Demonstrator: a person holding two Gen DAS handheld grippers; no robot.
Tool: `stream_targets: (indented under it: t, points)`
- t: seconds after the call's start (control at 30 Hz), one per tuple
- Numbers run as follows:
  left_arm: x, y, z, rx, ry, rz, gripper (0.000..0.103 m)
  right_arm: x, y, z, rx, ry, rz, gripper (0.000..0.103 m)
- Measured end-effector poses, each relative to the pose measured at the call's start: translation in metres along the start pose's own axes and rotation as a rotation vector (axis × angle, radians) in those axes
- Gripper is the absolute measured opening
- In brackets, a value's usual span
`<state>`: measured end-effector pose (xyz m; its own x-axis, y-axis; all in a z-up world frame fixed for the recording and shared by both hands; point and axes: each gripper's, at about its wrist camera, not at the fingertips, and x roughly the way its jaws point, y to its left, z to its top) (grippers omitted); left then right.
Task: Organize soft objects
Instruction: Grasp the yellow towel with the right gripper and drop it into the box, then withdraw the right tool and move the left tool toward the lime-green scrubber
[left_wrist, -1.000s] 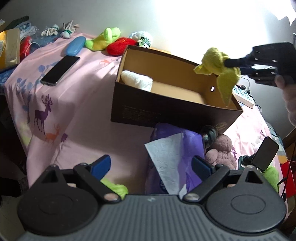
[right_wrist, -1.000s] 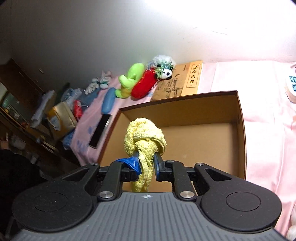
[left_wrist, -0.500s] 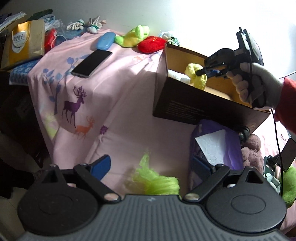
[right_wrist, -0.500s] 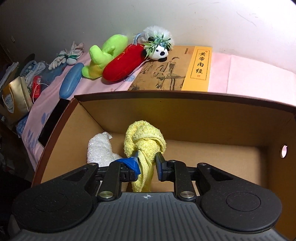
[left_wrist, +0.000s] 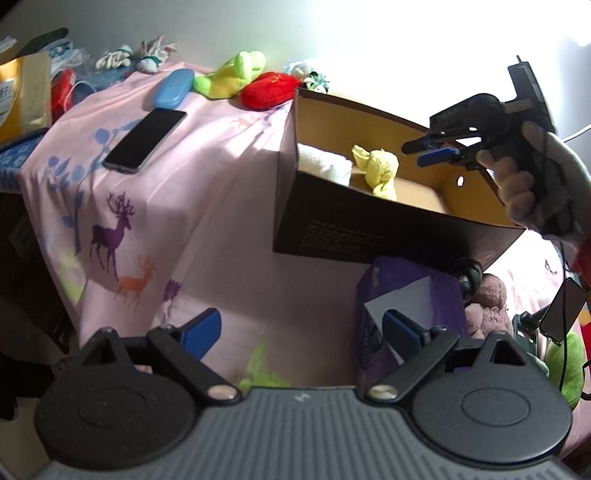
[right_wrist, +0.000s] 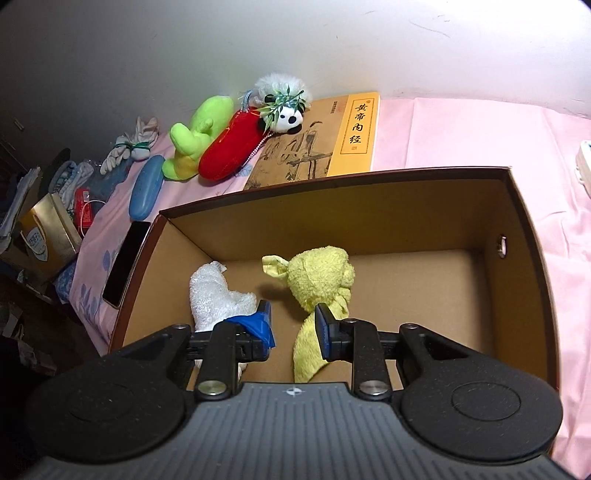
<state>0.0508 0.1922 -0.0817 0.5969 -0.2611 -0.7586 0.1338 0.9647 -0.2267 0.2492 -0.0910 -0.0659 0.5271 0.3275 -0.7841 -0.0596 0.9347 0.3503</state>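
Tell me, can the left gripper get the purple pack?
Probably yes. The left gripper is open, and the purple pack lies just ahead by its right jaw, in front of the box, nothing covering it.

The book (right_wrist: 334, 142) bears 黄帝内经 on its yellow cover strip.

The box (right_wrist: 524, 236) floor lies bare right of the yellow towel (right_wrist: 321, 280); white towel (right_wrist: 214, 295) fills the left.
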Motion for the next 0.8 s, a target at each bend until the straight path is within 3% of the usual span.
stream_targets:
  t: [0.33, 0.57, 0.8]
  points:
    - [0.021, -0.038, 0.027, 0.093, 0.042, 0.067, 0.095, -0.073, -0.003, -0.054, -0.063, -0.078, -0.041, 0.008]
    - [0.025, -0.07, 0.026, 0.153, 0.056, 0.143, 0.095, -0.106, -0.011, -0.092, -0.062, -0.102, -0.059, 0.009]
    - [0.025, -0.093, 0.02, 0.142, 0.075, 0.231, 0.095, -0.128, -0.022, -0.132, -0.081, -0.104, -0.088, 0.01]
